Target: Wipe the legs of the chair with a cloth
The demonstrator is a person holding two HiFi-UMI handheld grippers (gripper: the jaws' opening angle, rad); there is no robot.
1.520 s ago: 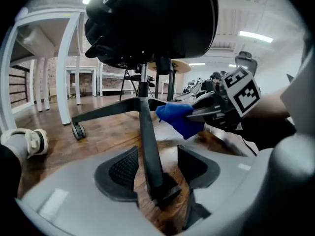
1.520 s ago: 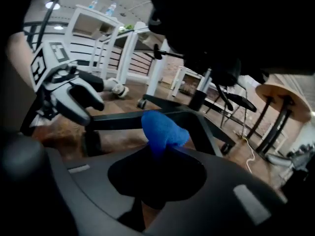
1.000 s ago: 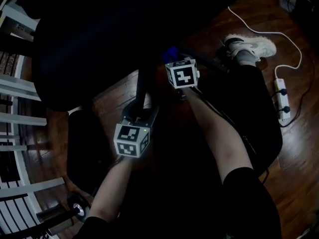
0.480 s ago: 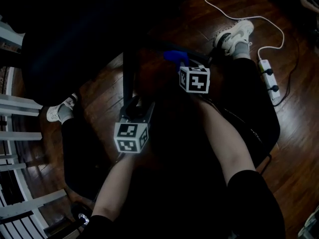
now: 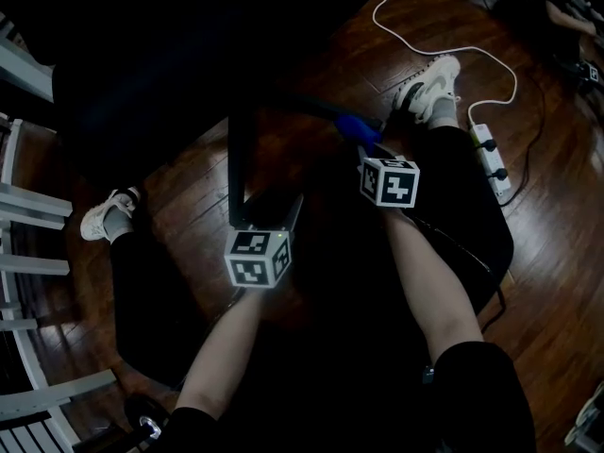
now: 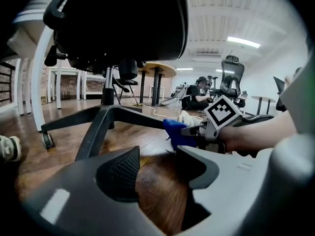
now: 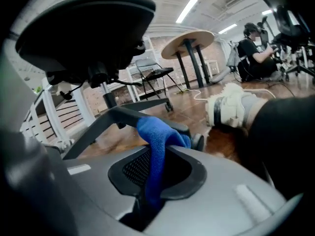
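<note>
The black office chair's base spreads over the wood floor, one leg [image 5: 236, 159] running toward me and another leg [image 5: 311, 107] running right. My right gripper [image 5: 366, 147] is shut on a blue cloth [image 5: 357, 130], which lies against that right-hand leg near its caster end [image 7: 160, 136]. My left gripper [image 5: 269, 208] sits at the near leg's end. Its jaws have just been closing a little but stand open [image 6: 157, 166], with only floor between them. From the left gripper view the cloth [image 6: 178, 133] shows beside the leg [image 6: 98, 127].
The dark seat [image 5: 151, 64] overhangs the base. My shoes [image 5: 429, 83] [image 5: 109, 213] rest on the floor at either side. A white cable [image 5: 444, 50] runs to a power strip [image 5: 489, 159] at right. White railings [image 5: 28, 206] line the left edge. A caster [image 6: 47, 140] stands left.
My right gripper has slid the blue cloth rightward along the chair leg toward its outer end. My left gripper has shifted slightly at the near leg.
</note>
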